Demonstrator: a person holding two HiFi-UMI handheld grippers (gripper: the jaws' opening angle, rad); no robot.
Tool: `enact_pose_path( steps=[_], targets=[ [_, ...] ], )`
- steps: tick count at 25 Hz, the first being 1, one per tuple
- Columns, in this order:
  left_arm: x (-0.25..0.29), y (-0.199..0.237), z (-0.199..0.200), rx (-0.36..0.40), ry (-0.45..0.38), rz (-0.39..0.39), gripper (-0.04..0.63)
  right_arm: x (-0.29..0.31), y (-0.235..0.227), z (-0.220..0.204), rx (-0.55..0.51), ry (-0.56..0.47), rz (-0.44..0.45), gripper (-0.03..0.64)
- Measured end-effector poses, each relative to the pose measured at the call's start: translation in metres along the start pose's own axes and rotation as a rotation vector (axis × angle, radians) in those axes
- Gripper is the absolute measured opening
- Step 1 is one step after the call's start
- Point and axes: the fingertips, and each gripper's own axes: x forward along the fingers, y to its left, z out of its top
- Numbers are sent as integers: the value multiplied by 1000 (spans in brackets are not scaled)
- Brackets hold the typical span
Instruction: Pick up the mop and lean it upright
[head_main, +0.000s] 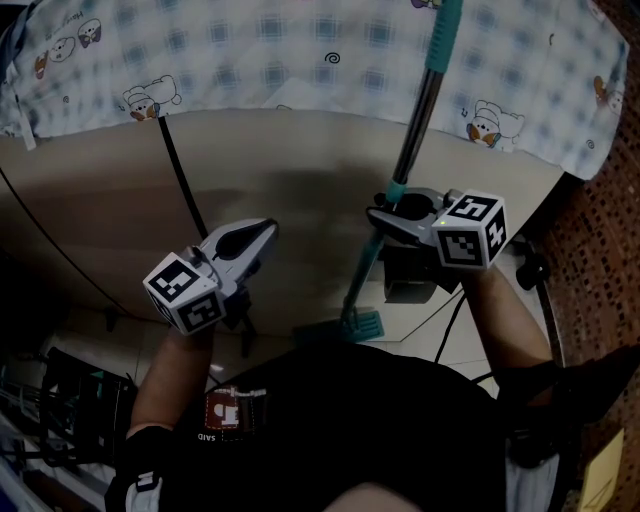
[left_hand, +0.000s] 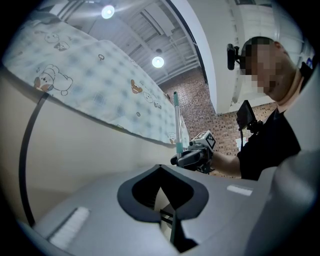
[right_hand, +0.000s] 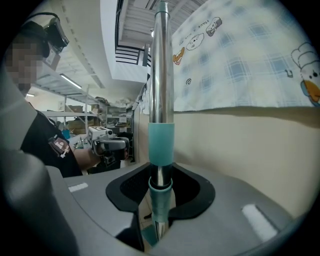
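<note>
The mop stands nearly upright, its metal pole with teal sleeves rising in front of the checked cloth. Its teal head sits low by the floor. My right gripper is shut on the pole just below a teal collar; in the right gripper view the pole runs straight up from between the jaws. My left gripper hangs to the left, apart from the mop, jaws together with nothing in them. The left gripper view shows the pole and the right gripper further off.
A blue-and-white checked cloth with cartoon prints drapes over a beige panel behind the mop. A black cable runs down that panel. Dark equipment sits on the floor at lower left; a brick-patterned surface lies to the right.
</note>
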Motion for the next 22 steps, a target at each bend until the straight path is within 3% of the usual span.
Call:
enact_pose_path(
  steps=[11, 16, 22],
  targets=[
    [-3, -4, -41, -97, 87, 27, -6, 35, 12, -80, 42, 107, 45, 135],
    [5, -9, -80, -160, 152, 19, -6, 66, 15, -140, 54, 170, 49, 135],
    [9, -21, -141, -213, 233, -9, -5, 107, 17, -241, 88, 260, 39, 135]
  ],
)
